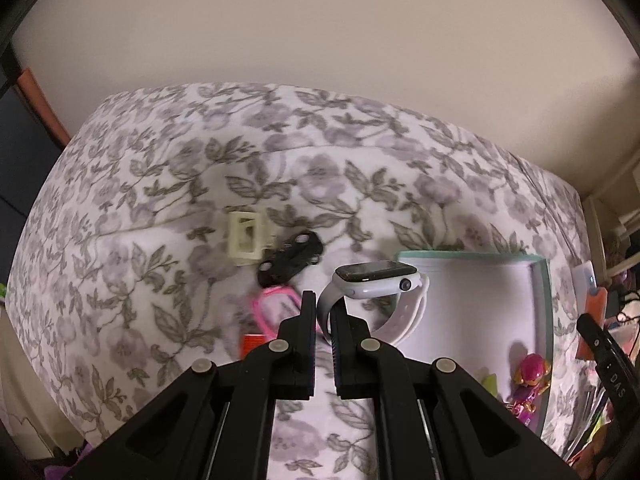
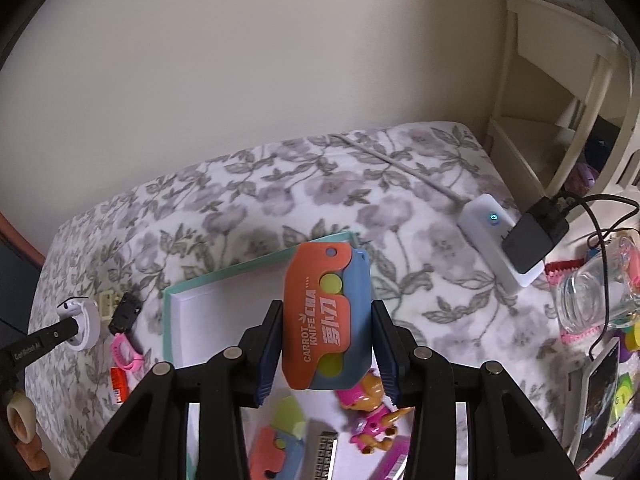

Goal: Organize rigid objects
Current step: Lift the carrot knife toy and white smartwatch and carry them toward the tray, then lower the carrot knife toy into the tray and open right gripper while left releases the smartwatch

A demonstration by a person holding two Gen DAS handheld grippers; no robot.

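My left gripper (image 1: pixel 323 312) is shut on the strap of a white smartwatch (image 1: pixel 376 276) and holds it above the floral bedspread, just left of a white box with a teal rim (image 1: pixel 540 320). In the right wrist view that watch (image 2: pixel 86 312) hangs at the far left. My right gripper (image 2: pixel 326 320) is shut on an orange and blue toy carrot knife (image 2: pixel 324 312) over the box (image 2: pixel 240 270). Inside the box lie a pink dog toy (image 2: pixel 368 408) and a second carrot knife (image 2: pixel 276 452).
On the bedspread left of the box lie a cream hair clip (image 1: pixel 246 240), a black clip (image 1: pixel 290 258), a pink loop (image 1: pixel 272 308) and a small red item (image 1: pixel 252 344). To the right are a power strip (image 2: pixel 492 232), a glass jar (image 2: pixel 592 300) and a phone (image 2: pixel 600 392).
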